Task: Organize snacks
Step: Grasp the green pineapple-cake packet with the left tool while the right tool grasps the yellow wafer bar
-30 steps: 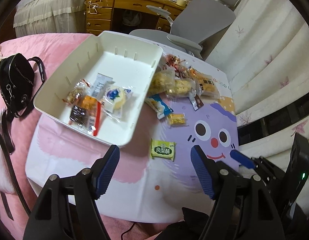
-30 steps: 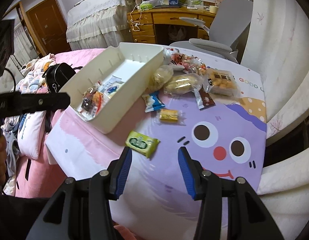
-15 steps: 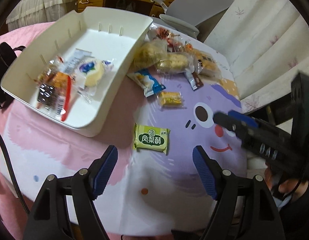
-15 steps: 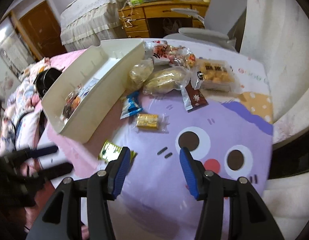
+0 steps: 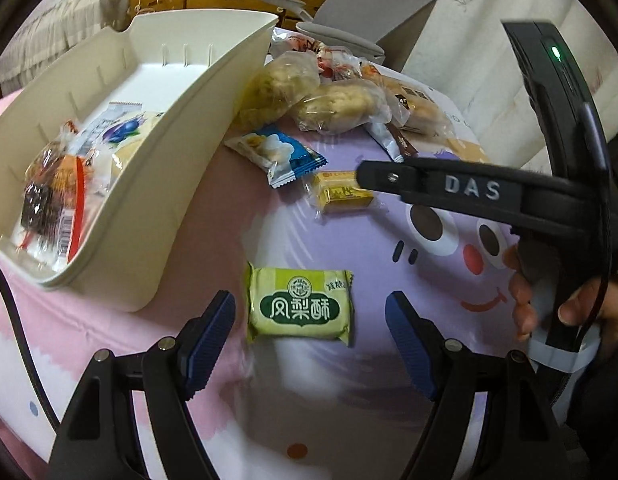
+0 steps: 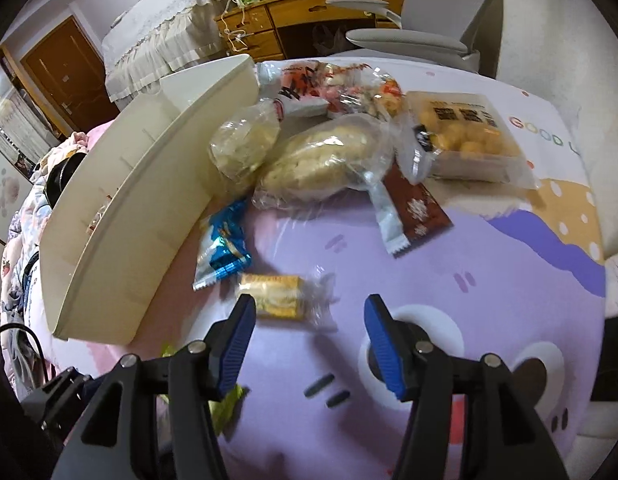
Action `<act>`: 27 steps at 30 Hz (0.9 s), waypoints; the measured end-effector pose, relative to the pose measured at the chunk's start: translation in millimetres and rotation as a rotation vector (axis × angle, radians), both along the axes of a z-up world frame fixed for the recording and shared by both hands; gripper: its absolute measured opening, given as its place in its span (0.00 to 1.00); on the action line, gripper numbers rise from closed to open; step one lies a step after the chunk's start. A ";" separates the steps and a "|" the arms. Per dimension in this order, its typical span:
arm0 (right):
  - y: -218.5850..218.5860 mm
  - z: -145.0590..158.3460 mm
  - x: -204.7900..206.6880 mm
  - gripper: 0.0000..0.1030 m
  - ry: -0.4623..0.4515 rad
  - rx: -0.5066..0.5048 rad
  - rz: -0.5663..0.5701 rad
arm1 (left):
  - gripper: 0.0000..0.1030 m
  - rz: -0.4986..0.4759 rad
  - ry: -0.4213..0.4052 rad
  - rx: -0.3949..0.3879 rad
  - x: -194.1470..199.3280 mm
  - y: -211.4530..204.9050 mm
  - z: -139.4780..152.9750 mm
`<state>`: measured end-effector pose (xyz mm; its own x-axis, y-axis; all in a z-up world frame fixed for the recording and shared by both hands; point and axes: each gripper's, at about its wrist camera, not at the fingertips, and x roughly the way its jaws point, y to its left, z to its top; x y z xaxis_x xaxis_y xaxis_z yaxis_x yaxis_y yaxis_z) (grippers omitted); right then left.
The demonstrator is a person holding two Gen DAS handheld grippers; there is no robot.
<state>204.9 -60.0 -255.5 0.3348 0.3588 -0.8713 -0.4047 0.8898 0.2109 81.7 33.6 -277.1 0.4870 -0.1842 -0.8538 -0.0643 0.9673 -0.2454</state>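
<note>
A green snack packet (image 5: 300, 307) lies flat on the cloth, right between the wide-apart fingers of my left gripper (image 5: 311, 330), which is open and not touching it. My right gripper (image 6: 309, 338) is low over the cloth and its jaws are opening; a small yellow snack bar (image 6: 275, 294) in clear wrap lies just beyond its left finger, untouched. In the left wrist view the same bar (image 5: 343, 196) is half hidden by the right gripper's black finger (image 5: 449, 190). A white tray (image 5: 157, 184) to the left holds several wrapped snacks.
A blue packet (image 6: 225, 244), two clear bags of puffed snacks (image 6: 321, 160), a brown sachet (image 6: 419, 208), a box of yellow balls (image 6: 463, 136) and a red-print bag (image 6: 341, 88) lie behind. A grey chair (image 6: 401, 38) and wooden desk (image 6: 317, 8) stand beyond the table.
Both grippers have dropped closer to the cloth. The left one now straddles the green packet. The right one has moved toward the yellow bar, and its jaws stand wider.
</note>
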 end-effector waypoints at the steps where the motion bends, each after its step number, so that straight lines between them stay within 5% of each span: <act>1: 4.1 -1.6 0.3 0.58 -0.005 -0.003 0.011 | 0.74 -0.004 -0.008 0.010 0.5 -0.9 -1.4; 18: 31.5 -21.8 1.7 0.63 0.025 -0.068 0.079 | 0.73 -0.033 -0.001 0.125 13.0 -21.0 -8.0; 23: 34.5 -22.0 1.7 0.63 0.032 -0.085 0.087 | 0.57 -0.037 0.022 0.169 16.6 -25.4 -11.3; 27: 40.6 -22.9 -0.1 0.62 0.015 -0.120 0.117 | 0.56 -0.026 0.038 0.150 19.2 -23.3 -14.4</act>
<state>204.9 -19.4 -278.3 0.2830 0.2878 -0.9149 -0.5049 0.8558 0.1131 100.9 10.4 -291.4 0.4503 -0.0656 -0.8905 -0.0450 0.9944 -0.0961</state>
